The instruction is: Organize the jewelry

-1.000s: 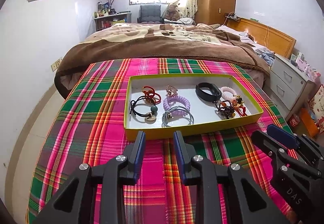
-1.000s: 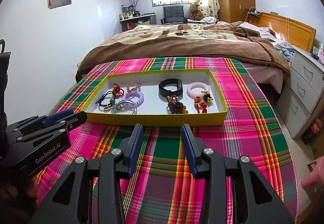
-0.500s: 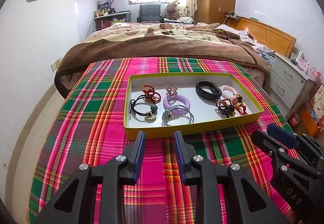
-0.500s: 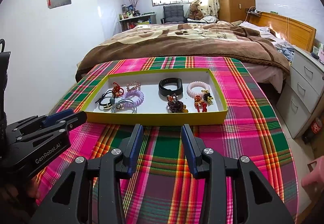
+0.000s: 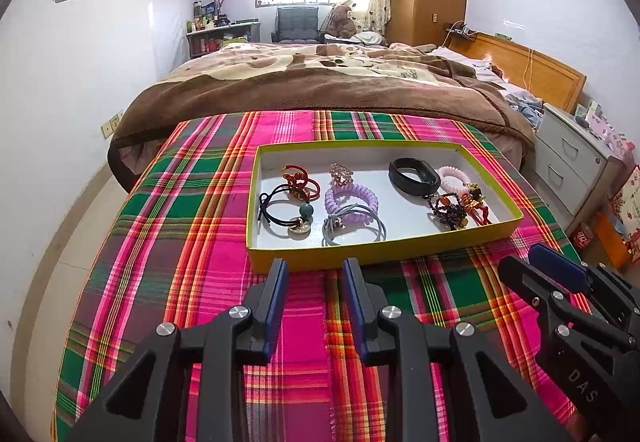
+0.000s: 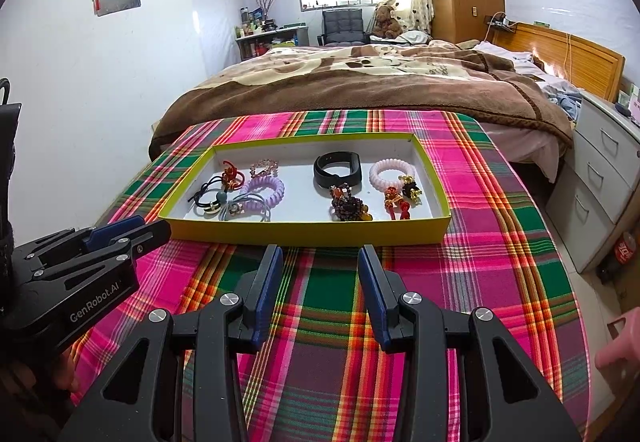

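Observation:
A shallow yellow-green tray (image 5: 360,256) (image 6: 304,232) sits on the plaid tablecloth and holds the jewelry. On its left side lie a red tie (image 5: 298,180), a black tie with a bead (image 5: 280,216), a purple coil (image 5: 351,198) and a grey tie (image 5: 354,230). On its right side lie a black band (image 5: 414,178) (image 6: 338,170), a pink coil (image 6: 390,170) and beaded bracelets (image 6: 350,208). My left gripper (image 5: 314,268) is open and empty, just short of the tray's near wall. My right gripper (image 6: 320,256) is open and empty, also in front of the tray.
The plaid-covered table (image 6: 480,242) ends at a bed with a brown blanket (image 6: 360,82) behind. White drawers (image 6: 600,182) stand at the right. The left gripper's body (image 6: 80,270) shows at the lower left of the right wrist view.

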Available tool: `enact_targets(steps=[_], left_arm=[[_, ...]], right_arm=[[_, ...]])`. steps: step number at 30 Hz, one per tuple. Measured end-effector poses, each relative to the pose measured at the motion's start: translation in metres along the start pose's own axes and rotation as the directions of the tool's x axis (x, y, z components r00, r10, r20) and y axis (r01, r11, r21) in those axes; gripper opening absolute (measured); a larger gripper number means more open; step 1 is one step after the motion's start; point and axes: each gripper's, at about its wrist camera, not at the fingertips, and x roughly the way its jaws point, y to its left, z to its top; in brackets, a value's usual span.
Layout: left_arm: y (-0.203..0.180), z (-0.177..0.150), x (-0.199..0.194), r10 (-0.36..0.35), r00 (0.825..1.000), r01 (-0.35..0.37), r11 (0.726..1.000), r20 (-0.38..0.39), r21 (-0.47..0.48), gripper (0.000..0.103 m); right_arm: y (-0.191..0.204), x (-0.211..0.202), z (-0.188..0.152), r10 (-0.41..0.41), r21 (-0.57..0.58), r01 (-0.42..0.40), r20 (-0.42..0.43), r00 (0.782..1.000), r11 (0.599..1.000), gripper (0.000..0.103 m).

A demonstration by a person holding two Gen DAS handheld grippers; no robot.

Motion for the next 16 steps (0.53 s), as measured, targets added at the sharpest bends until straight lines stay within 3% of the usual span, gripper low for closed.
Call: enact_targets(steps=[16], left_arm=[[-0.0003,-0.0001,-0.0008,-0.005,1.0,0.005,1.0,0.004,0.003,0.028]], right_arm=[[-0.002,0.0006,-0.0018,-0.001,0.006,0.001,-0.002,1.0,1.0,0.04]])
